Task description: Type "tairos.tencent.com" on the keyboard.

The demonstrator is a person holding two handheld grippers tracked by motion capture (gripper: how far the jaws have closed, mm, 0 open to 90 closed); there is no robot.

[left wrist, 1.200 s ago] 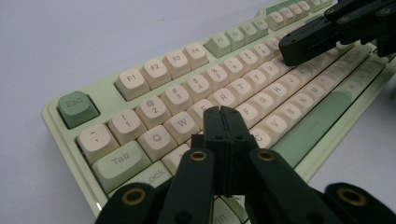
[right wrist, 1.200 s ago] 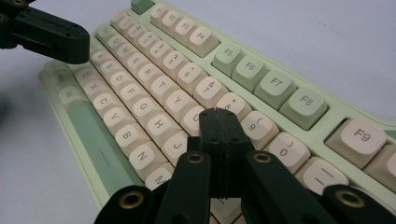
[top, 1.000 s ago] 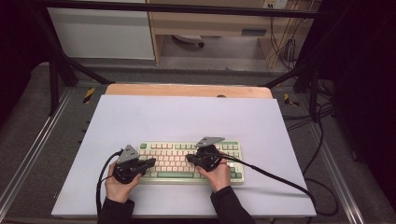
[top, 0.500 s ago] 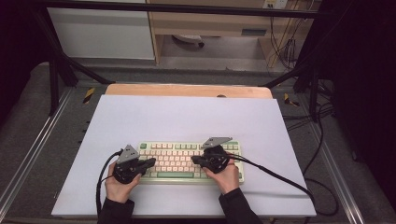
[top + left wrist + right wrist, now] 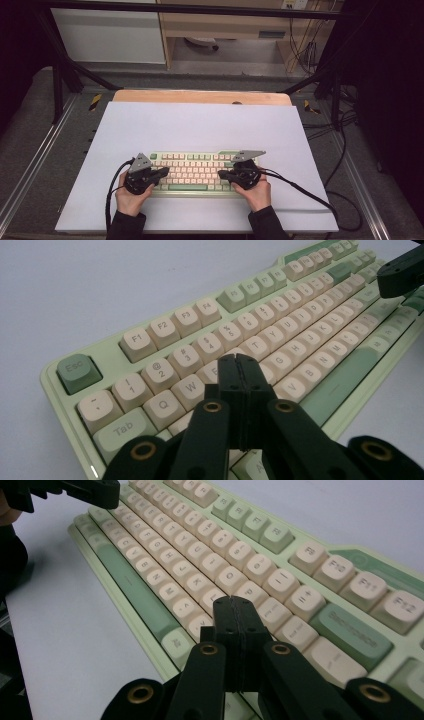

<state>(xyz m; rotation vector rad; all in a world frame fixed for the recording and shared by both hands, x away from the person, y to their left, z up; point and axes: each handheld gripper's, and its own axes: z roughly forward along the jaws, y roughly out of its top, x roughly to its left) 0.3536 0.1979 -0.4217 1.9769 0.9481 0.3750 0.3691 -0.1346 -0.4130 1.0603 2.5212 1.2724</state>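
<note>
Black sleeves are being worn; each black gripper (image 5: 165,172) is being topped by a grey three-cornered plate, brass-ringed screws beside its jaws.

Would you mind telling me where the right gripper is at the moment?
In the high view the right gripper is over the right end of the keyboard, jaws shut and pointing left; its own view puts the tips near the P key.
</note>
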